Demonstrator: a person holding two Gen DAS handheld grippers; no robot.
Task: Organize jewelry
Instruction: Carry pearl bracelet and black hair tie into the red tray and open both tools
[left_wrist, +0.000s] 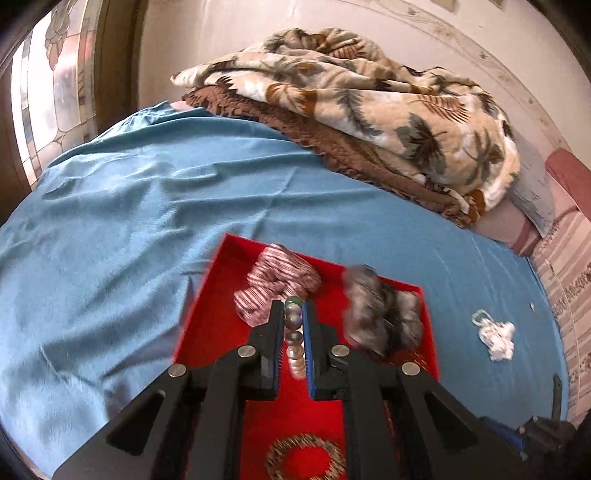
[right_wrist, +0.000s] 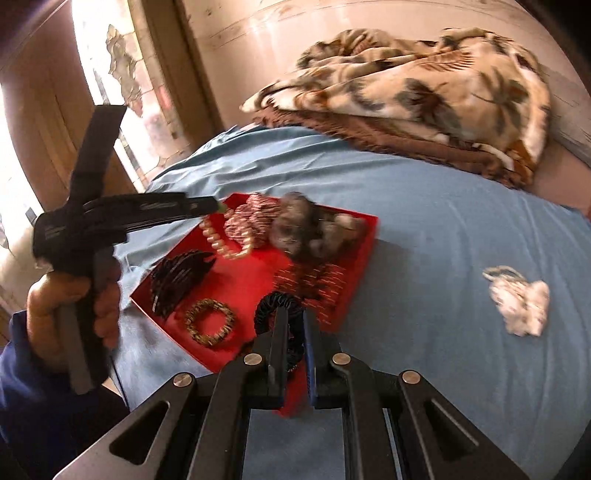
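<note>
A red tray (left_wrist: 207, 325) (right_wrist: 360, 251) lies on a blue bedsheet. My left gripper (left_wrist: 293, 308) is shut on a pearl bead bracelet (left_wrist: 294, 341) and holds it above the tray; the bracelet (right_wrist: 221, 240) hangs from it in the right wrist view too. My right gripper (right_wrist: 293, 317) is shut on a black coil hair tie (right_wrist: 275, 302) at the tray's near edge. In the tray lie a striped pink scrunchie (left_wrist: 277, 280) (right_wrist: 255, 218), a grey fuzzy scrunchie (left_wrist: 380, 310) (right_wrist: 314, 229), a gold-brown bracelet (right_wrist: 210, 321) (left_wrist: 306, 458), a black hair clip (right_wrist: 177, 277) and red patterned pieces (right_wrist: 314, 280).
A white patterned scrunchie (left_wrist: 496, 338) (right_wrist: 521, 302) lies on the sheet right of the tray. A folded leaf-print blanket (left_wrist: 369, 110) (right_wrist: 424, 92) is piled at the back near the wall. A window is at the left. Striped bedding (left_wrist: 569, 266) borders the right edge.
</note>
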